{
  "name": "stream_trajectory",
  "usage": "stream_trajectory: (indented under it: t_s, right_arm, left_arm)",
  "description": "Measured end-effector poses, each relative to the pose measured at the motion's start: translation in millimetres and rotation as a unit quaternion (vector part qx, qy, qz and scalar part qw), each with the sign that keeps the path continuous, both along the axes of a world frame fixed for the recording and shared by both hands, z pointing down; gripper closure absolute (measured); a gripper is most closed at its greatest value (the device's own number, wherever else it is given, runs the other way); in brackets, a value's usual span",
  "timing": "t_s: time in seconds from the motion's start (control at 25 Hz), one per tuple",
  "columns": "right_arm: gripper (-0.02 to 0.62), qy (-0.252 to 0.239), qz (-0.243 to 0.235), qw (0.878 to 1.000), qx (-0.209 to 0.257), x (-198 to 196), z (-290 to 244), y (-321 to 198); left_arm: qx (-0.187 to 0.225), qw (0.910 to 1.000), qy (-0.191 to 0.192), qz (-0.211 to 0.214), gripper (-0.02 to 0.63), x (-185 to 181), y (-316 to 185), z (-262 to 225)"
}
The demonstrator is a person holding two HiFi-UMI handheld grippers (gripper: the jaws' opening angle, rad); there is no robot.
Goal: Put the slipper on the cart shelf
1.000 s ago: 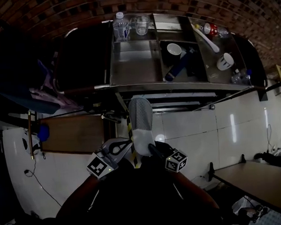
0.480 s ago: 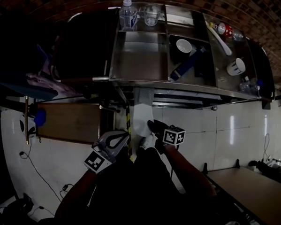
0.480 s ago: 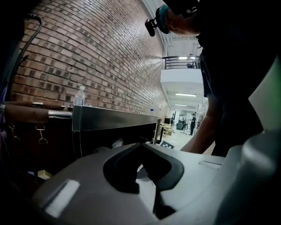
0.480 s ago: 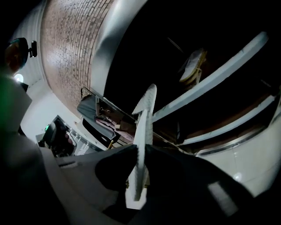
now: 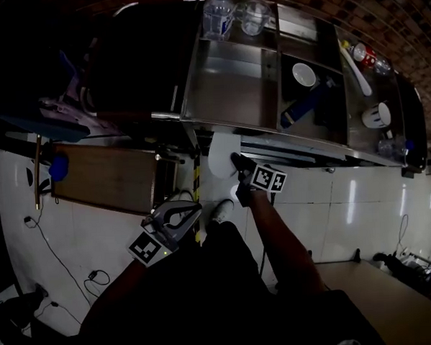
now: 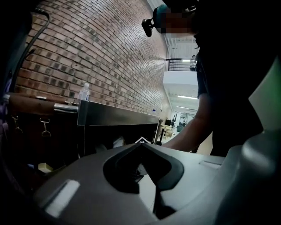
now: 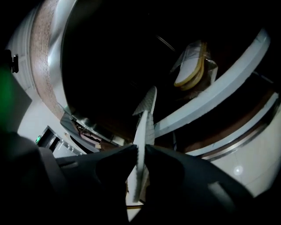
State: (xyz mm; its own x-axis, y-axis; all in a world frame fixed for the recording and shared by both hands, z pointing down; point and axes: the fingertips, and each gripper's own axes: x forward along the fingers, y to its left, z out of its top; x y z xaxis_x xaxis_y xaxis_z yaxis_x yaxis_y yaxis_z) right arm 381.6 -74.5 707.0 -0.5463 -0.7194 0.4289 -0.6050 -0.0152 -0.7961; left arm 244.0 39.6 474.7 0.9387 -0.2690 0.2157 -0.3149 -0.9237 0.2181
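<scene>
A brick wall backs a white tiled floor (image 5: 361, 204), and against the wall stands a steel cart (image 5: 220, 123). Its top tray is split into compartments and holds a water bottle (image 5: 216, 13), a clear glass (image 5: 254, 16) and a white cup (image 5: 304, 75).

The slipper (image 5: 220, 155), pale and thin, is not yet on a shelf. In the head view it sits just below the front edge of the top tray, with its far end already passing under that edge toward the dark space beneath. The right gripper (image 5: 236, 160) holds it. In the right gripper view the fingers (image 7: 118, 154) are clamped on the slipper (image 7: 143, 127), which stands on edge between them and points into the shadowed shelf opening. Deeper in that opening lies a pale wrapped thing (image 7: 191, 70); what it is I cannot tell.

The left gripper (image 5: 191, 210) hangs lower and nearer the person, well apart from the cart. In the left gripper view (image 6: 141, 148) its fingers are clenched together with nothing between them.

As I judge it, the pick-up and the carry are done and the placing has only begun. The slipper has yet to go further in over a lower shelf, be laid flat and be let go, after which the right gripper can draw back out.
</scene>
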Motion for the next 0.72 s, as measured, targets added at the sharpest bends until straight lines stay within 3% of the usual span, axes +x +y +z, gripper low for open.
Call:
stream_trajectory:
  t_s: [0.16,0.28,0.44,0.72]
  right_arm:
    - [0.535,0.003,-0.025,1.000,0.005,-1.6,-6.7,-16.2]
    - [0.535,-0.031,-0.039,0.999,0.015,-6.2,-21.4,-12.6]
    - [0.535,-0.070,-0.027,0.997,0.026,2.4,-36.3,-13.1]
    - [0.535,-0.040,0.023,0.998,0.050,22.8,-29.0,-50.1]
  left_arm:
    - [-0.012,0.9999,-0.007,-0.011,0.601,-10.1,-1.1,4.4]
    - [-0.015,0.9997,-0.001,-0.021,0.601,-15.9,-0.8,4.9]
    - [-0.018,0.9996,-0.003,-0.023,0.601,-20.5,0.7,8.6]
    - [-0.014,0.9996,-0.006,-0.024,0.601,-21.2,0.7,8.6]
